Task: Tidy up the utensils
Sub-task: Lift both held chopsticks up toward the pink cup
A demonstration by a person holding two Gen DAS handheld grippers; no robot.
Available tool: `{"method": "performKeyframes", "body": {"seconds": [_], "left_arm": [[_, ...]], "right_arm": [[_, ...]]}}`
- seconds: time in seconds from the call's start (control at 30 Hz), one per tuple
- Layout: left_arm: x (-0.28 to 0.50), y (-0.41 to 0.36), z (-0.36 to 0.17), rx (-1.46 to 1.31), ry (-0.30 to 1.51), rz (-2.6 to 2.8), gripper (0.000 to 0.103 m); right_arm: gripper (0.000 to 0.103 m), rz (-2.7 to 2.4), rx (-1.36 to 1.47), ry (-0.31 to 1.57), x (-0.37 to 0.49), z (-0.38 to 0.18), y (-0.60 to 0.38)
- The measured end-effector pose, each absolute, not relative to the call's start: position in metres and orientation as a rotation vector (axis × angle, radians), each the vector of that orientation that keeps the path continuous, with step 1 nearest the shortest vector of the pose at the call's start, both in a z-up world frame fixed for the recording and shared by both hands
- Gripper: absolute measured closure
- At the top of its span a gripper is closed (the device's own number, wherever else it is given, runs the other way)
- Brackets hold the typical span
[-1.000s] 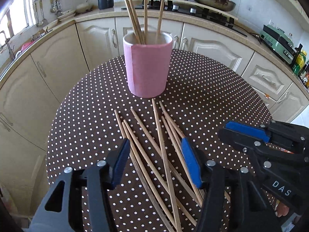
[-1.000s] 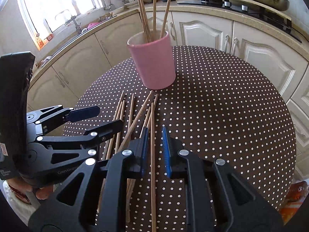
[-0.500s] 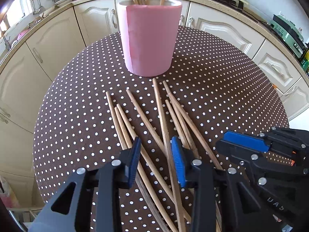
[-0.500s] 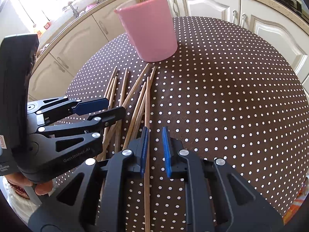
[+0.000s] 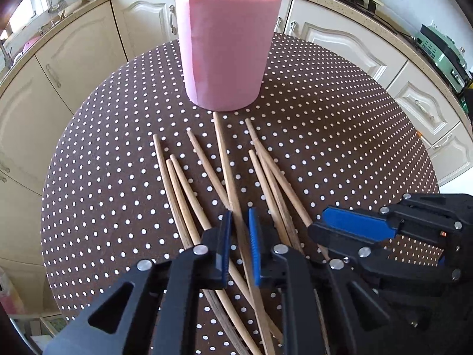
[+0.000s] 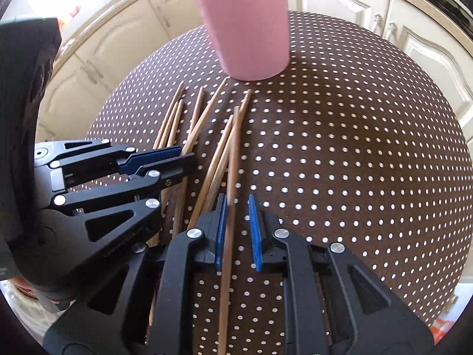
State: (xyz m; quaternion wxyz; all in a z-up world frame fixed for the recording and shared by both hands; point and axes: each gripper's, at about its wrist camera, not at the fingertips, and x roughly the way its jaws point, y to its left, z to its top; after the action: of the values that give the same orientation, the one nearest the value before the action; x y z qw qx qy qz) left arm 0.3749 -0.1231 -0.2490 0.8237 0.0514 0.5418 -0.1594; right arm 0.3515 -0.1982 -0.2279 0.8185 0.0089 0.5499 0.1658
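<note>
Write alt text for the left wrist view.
The left gripper, its blue-padded jaws closing, straddles one wooden chopstick among several scattered on a brown polka-dot table. A pink cup holding more chopsticks stands just beyond, and the right gripper reaches in from the right.

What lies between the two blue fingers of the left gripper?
In the left wrist view, one long wooden chopstick runs between the closing left gripper fingers.

table point(image 5: 340, 124): brown, white dots | cabinets point(image 5: 334, 38): cream | appliance point(image 5: 440, 51): green
</note>
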Motion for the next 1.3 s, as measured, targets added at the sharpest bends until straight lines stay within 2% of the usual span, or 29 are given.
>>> {"method": "performKeyframes", "body": {"seconds": [0.27,0.37,0.6,0.93,1.3], "left_arm": [[0.365,-0.104,-0.241,0.084,1.118,-0.349,0.095],[0.359,-0.101,-0.234,0.085,1.087,-0.356,0.097],[0.334,-0.091,-0.203,0.078,0.966,-0.365,0.097],[0.28,-0.082,-0.146,0.113,0.609,-0.359,0.097],[0.273,-0.08,-0.096,-0.084,0.304,-0.456,0.097]], "right_arm": [[0.088,0.344,-0.011,1.173,0.365,-0.235,-0.183],[0.096,0.336,-0.011,1.162,0.367,-0.235,-0.182],[0.096,0.361,0.048,1.087,0.356,-0.22,-0.194],[0.097,0.408,0.144,0.879,0.336,-0.165,-0.221],[0.097,0.45,0.211,0.627,0.314,-0.087,-0.235]]}}
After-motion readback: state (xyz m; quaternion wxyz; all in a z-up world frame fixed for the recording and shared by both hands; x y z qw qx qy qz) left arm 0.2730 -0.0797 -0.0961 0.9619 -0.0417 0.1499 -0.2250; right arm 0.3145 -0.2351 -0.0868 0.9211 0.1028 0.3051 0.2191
